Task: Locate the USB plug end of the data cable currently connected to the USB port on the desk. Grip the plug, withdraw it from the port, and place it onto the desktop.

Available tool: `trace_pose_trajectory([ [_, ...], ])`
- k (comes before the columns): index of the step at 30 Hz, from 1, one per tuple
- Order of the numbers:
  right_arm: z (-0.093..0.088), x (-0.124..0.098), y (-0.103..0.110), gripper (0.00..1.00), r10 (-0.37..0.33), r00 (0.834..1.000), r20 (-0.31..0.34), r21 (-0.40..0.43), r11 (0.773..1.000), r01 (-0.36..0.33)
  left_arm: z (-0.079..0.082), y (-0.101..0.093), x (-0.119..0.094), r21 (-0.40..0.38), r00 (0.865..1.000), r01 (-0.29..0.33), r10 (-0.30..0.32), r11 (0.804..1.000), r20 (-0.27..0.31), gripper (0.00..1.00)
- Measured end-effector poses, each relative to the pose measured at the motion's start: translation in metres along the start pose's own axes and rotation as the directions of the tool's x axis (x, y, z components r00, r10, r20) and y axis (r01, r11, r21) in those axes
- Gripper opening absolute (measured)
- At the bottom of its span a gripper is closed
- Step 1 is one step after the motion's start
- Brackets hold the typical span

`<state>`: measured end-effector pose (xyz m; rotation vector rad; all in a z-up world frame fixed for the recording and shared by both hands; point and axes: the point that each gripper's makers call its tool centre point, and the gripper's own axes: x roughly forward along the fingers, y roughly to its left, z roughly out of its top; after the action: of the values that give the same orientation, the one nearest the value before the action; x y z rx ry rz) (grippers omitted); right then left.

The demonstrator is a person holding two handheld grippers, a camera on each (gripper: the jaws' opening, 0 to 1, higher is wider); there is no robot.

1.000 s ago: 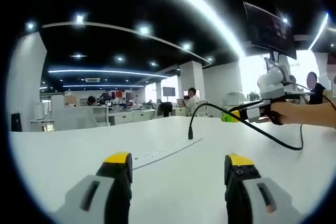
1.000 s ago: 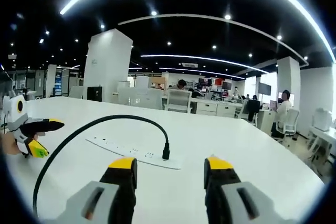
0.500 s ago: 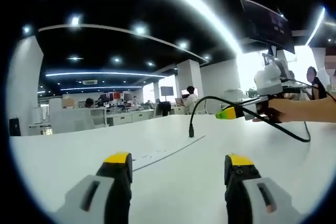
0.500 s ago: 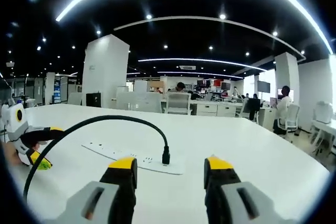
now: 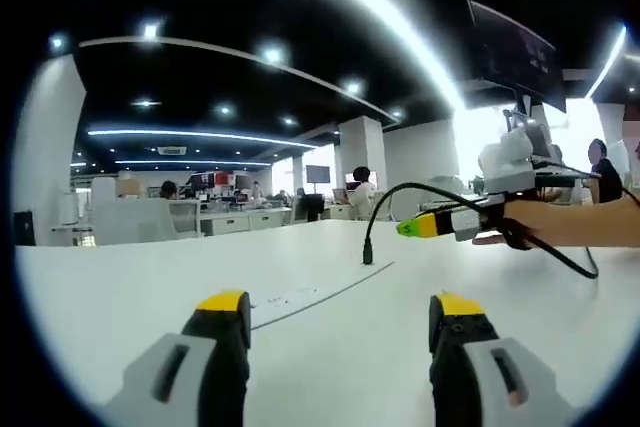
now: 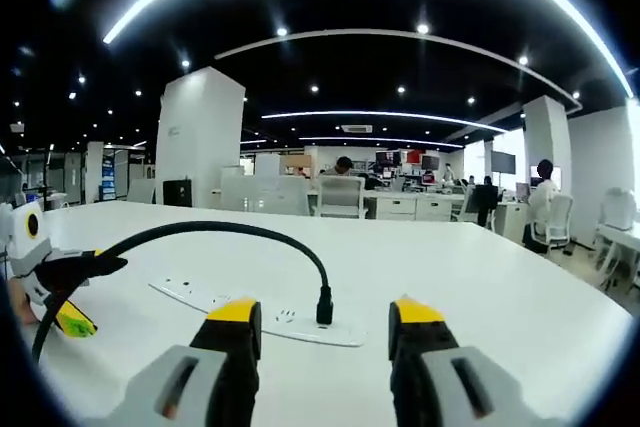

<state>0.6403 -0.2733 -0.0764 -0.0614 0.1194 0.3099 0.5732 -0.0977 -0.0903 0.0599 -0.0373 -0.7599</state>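
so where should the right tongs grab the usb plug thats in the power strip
Grip the black plug on its short moulded body just above the white power strip, one tong on each side. It stands upright with the cable arching off its top, so come in level from the front and then pull straight up.

Both views low over the white desk, facing each other, sharing the plugged cable

The black USB plug stands upright, still plugged into the flat white port strip on the desk. Its black cable arches up and off to the side, probably ending off-frame.
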Motion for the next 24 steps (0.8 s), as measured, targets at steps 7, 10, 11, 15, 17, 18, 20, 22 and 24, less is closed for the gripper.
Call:
trace_pose_trajectory([
  [7, 0.001, 0.006, -0.001, 0.52, 0.000, 1.000, 0.004, 0.002, 1.000, 0.000, -0.002, -0.004, 0.010, 0.032, 1.000, 0.023, -0.023, 0.999, -0.010, 0.74],
  [10, 0.002, 0.008, -0.003, 0.52, -0.001, 1.000, 0.014, 0.006, 1.000, 0.001, -0.004, -0.008, 0.012, 0.037, 0.999, 0.029, -0.028, 0.999, -0.015, 0.74],
  [11, 0.003, 0.009, -0.003, 0.52, 0.000, 1.000, 0.015, 0.006, 1.000, 0.000, -0.004, -0.008, 0.012, 0.038, 0.999, 0.031, -0.031, 0.999, -0.016, 0.75],
  [15, 0.003, 0.016, -0.002, 0.53, 0.000, 1.000, 0.017, 0.007, 1.000, 0.000, -0.005, -0.011, 0.015, 0.036, 0.999, 0.042, -0.041, 0.998, -0.015, 0.75],
  [17, 0.003, 0.019, -0.002, 0.53, 0.000, 1.000, 0.018, 0.010, 1.000, 0.000, -0.005, -0.012, 0.016, 0.037, 0.999, 0.044, -0.044, 0.998, -0.015, 0.75],
  [18, 0.003, 0.021, -0.002, 0.53, 0.000, 1.000, 0.018, 0.010, 1.000, 0.000, -0.005, -0.013, 0.016, 0.036, 0.999, 0.045, -0.044, 0.998, -0.014, 0.75],
  [20, 0.003, 0.024, -0.001, 0.54, 0.002, 1.000, 0.020, 0.006, 1.000, -0.002, -0.005, -0.013, 0.016, 0.033, 0.999, 0.043, -0.043, 0.999, -0.012, 0.75],
  [22, 0.003, 0.027, -0.002, 0.54, 0.001, 1.000, 0.022, 0.010, 1.000, -0.002, -0.006, -0.014, 0.016, 0.033, 0.999, 0.043, -0.043, 0.999, -0.013, 0.75],
  [24, 0.001, 0.031, 0.000, 0.55, 0.008, 1.000, 0.017, 0.000, 1.000, -0.008, -0.006, -0.016, 0.016, 0.040, 0.999, 0.046, -0.045, 0.998, -0.016, 0.74],
])
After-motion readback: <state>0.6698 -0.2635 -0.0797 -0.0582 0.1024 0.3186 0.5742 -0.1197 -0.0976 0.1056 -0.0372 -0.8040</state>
